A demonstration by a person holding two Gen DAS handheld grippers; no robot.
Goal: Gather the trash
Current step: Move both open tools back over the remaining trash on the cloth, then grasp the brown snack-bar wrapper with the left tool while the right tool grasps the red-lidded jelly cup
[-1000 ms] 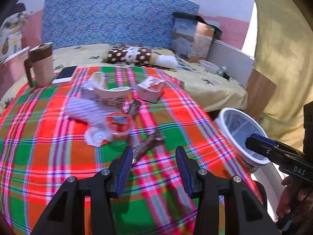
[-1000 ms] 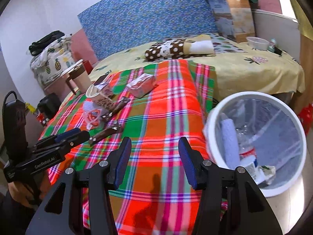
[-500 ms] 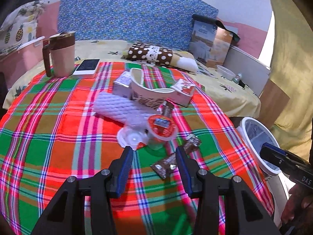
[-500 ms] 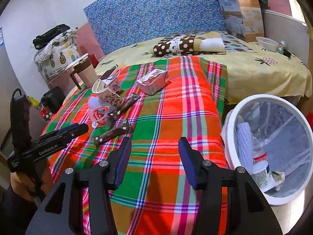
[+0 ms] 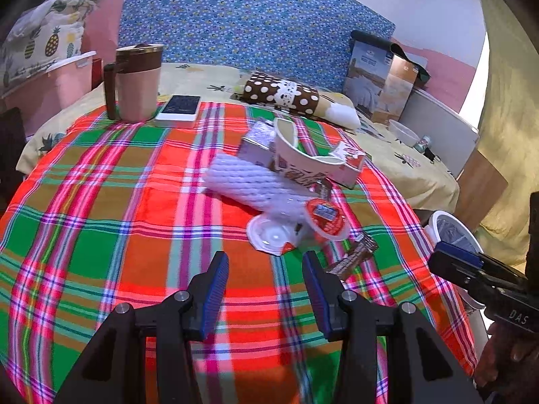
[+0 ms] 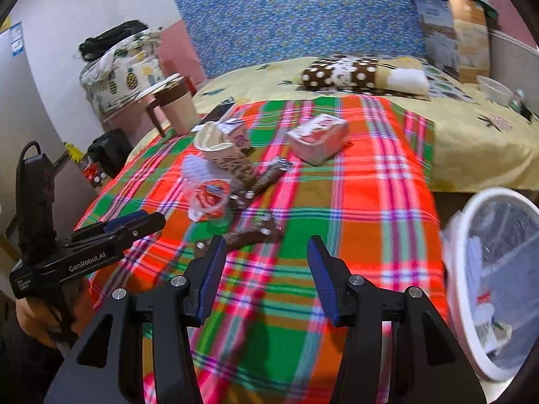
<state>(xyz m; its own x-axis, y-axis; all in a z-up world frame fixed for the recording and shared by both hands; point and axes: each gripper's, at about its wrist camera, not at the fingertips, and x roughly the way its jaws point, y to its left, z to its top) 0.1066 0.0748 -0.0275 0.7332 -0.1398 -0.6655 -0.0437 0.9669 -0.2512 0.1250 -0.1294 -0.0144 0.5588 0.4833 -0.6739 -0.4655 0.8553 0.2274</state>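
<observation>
Trash lies heaped on the red, green and pink plaid blanket (image 5: 128,222) that covers the bed, and the white round waste bin with a clear liner (image 6: 498,282) stands on the floor just beside the blanket's edge, probably so each piece needs only a short carry. Taking the crushed white paper cup (image 5: 296,158) as the marker: a white ribbed foam sleeve (image 5: 249,181) leans against its near side, a red-and-white carton (image 5: 350,165) sits just behind it, and a clear plastic cup with a red printed lid (image 5: 325,217) lies near it on the camera side, touching a loose white disc lid (image 5: 269,235). A brown foil snack wrapper (image 5: 353,257) lies flat nearer still, toward the bin.

The left tongs (image 5: 266,289) hang over the blanket just short of the disc lid, jaws spread wide and holding nothing, apparently lined up on the lidded cup. The right tongs (image 6: 264,269) are likewise wide apart and empty, hovering near the same foil wrapper (image 6: 251,234), which seems their likely pick. The bin already holds a few pieces, so the job looks partly done.

Readable writing: "GenRobot.AI" on the left handle in the right wrist view, "DAS" on the right handle in the left wrist view. Print on the cup lid and carton is too blurred to read.
</observation>
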